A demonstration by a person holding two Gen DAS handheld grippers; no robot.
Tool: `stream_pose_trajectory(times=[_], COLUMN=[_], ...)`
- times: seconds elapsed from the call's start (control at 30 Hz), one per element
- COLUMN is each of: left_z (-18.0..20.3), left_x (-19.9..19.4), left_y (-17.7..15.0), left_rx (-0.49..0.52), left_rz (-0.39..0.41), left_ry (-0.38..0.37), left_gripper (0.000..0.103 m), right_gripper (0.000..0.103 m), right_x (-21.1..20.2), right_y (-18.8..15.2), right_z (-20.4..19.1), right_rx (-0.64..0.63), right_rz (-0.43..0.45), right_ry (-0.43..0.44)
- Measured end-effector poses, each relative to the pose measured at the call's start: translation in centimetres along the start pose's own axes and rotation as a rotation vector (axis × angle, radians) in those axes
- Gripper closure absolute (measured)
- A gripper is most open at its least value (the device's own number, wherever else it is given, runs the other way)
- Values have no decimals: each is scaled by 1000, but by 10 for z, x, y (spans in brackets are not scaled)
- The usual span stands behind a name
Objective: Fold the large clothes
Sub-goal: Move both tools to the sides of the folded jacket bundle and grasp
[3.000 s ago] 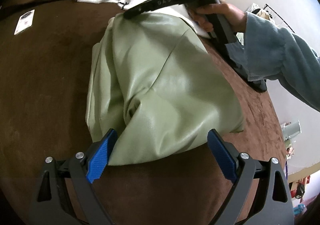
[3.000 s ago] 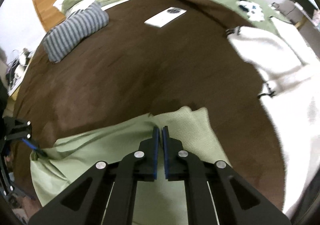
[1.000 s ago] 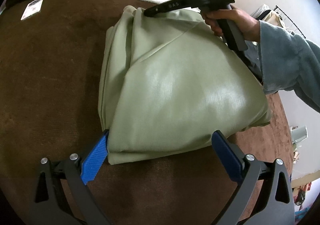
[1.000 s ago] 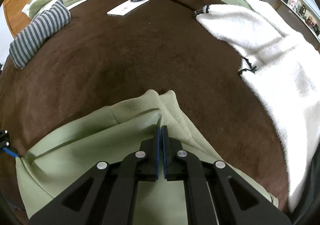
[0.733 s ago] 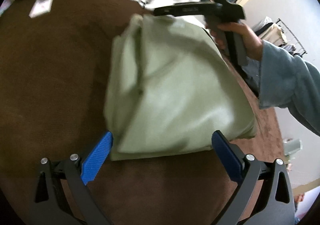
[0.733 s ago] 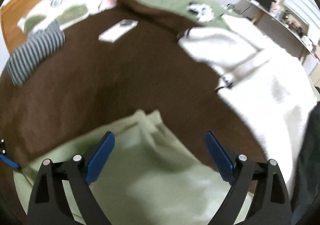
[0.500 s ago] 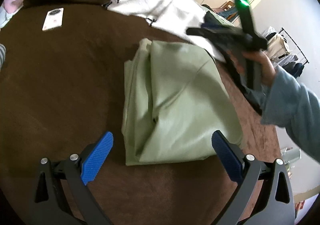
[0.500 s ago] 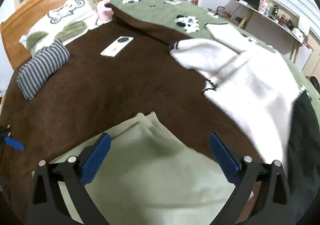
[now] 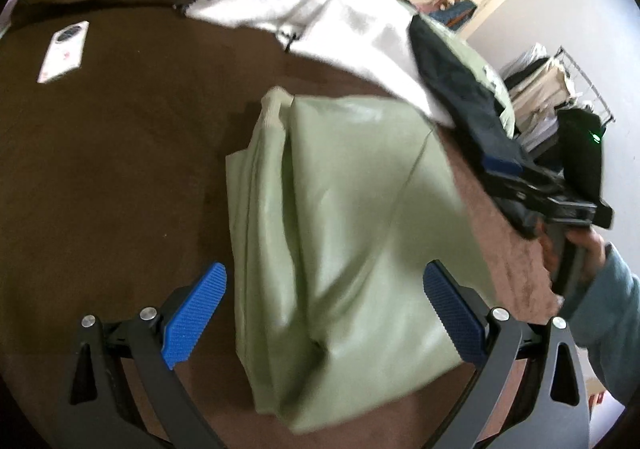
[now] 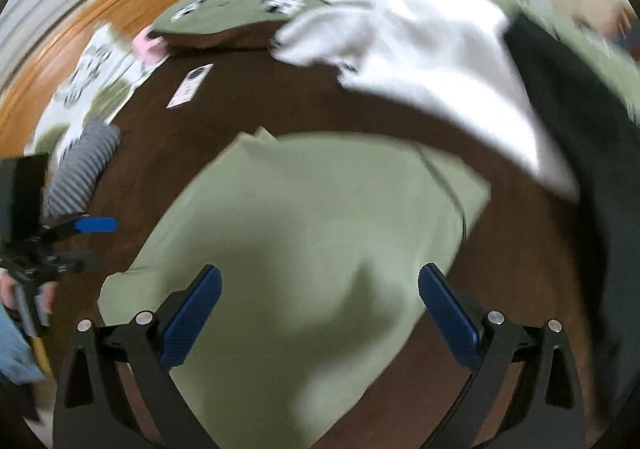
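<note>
Tongs first: my left gripper [image 9: 324,313] and right gripper [image 10: 318,313] both gape wide, pads clear, holding nothing. Folded green garment [image 9: 340,233] lies on the brown bedspread [image 9: 120,169] below; white fleece [image 9: 344,25] at one o'clock.

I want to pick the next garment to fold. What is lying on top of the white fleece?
A dark garment overlaps the far right side of the white fleece; the rest of the fleece's top is bare. How much fleece lies hidden beneath the dark garment cannot be seen.
</note>
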State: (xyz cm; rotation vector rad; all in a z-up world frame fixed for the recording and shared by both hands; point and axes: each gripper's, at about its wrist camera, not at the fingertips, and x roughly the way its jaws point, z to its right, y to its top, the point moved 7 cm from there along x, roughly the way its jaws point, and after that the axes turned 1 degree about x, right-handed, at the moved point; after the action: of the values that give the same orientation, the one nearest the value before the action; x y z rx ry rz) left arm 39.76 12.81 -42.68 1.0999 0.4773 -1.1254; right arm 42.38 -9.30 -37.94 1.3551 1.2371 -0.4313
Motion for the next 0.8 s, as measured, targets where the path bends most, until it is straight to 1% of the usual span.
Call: stream_pose_trajectory(times=[0.1, 0.17, 0.23, 0.3, 0.37, 0.5, 0.67, 0.73, 0.8], left_z=[-13, -21, -25, -27, -29, -34, -38, -38, -38], left_x=[24, 38, 45, 53, 60, 73, 77, 78, 81], left_y=[-3, -6, -9, -12, -16, -20, -16, -12, -8], left_rx=[6, 2, 11, 26, 33, 29, 15, 3, -16], left_rz=[-55, -84, -98, -115, -135, -166, -159, -157, -156], left_ry=[-12, -38, -62, -86, -107, -162, -246, -278, -328], left_gripper=[7, 7, 7, 6, 6, 6, 6, 6, 6], right_gripper=[6, 6, 6, 6, 6, 6, 6, 5, 5], right_x=[11, 20, 29, 31, 34, 43, 55, 57, 58], right_y=[-31, -52, -64, -73, -76, -80, -78, -79, -78], right_z=[17, 27, 31, 33, 36, 39, 37, 36, 36], right_rx=[139, 233, 269, 316, 368, 431, 464, 468, 472], right_rz=[-25, -46, -63, -45, -42, -62, -94, -100, -96], right_ry=[43, 94, 105, 147, 202, 290, 385, 406, 424])
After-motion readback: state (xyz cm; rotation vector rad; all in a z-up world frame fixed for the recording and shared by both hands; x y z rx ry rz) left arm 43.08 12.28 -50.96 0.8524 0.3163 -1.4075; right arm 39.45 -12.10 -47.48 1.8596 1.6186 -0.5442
